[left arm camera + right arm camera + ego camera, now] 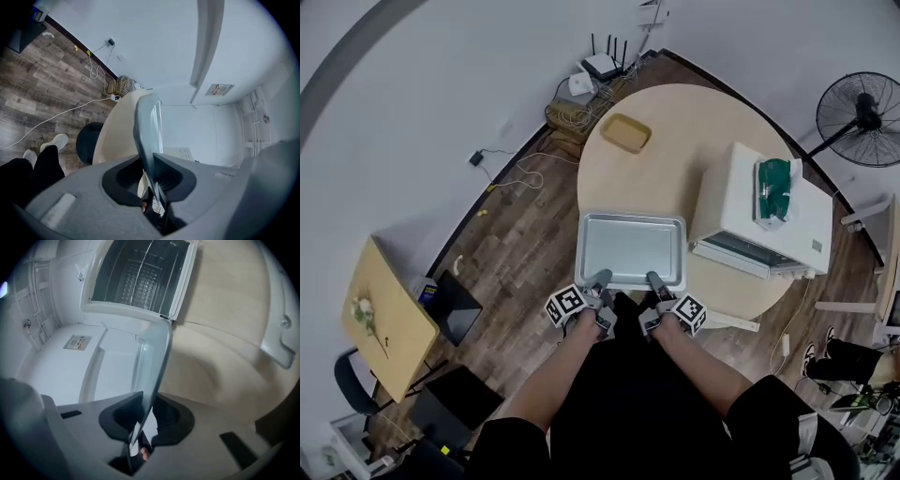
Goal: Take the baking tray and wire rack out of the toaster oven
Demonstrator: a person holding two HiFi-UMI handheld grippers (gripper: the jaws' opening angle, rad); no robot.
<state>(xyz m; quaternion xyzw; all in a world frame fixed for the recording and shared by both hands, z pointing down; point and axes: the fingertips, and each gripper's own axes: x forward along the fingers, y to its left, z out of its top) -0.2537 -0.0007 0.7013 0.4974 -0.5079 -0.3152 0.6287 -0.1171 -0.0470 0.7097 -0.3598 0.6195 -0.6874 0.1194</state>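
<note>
In the head view a silver baking tray (630, 247) is held level over the near part of the round table (666, 178). My left gripper (598, 281) is shut on the tray's near rim at its left, and my right gripper (656, 282) is shut on the same rim at its right. The tray's edge (149, 140) runs up between the left jaws, and the same tray rim (151, 376) stands between the right jaws. The white toaster oven (764, 211) stands at the table's right with its door (733, 253) folded down. A wire rack (140, 280) shows inside the oven cavity.
A green cloth (774, 187) lies on top of the oven. A shallow tan dish (625, 133) sits at the table's far side. A fan (861, 117) stands at the far right. Cables and a router (602, 66) lie by the wall. A small wooden table (386, 314) is at the left.
</note>
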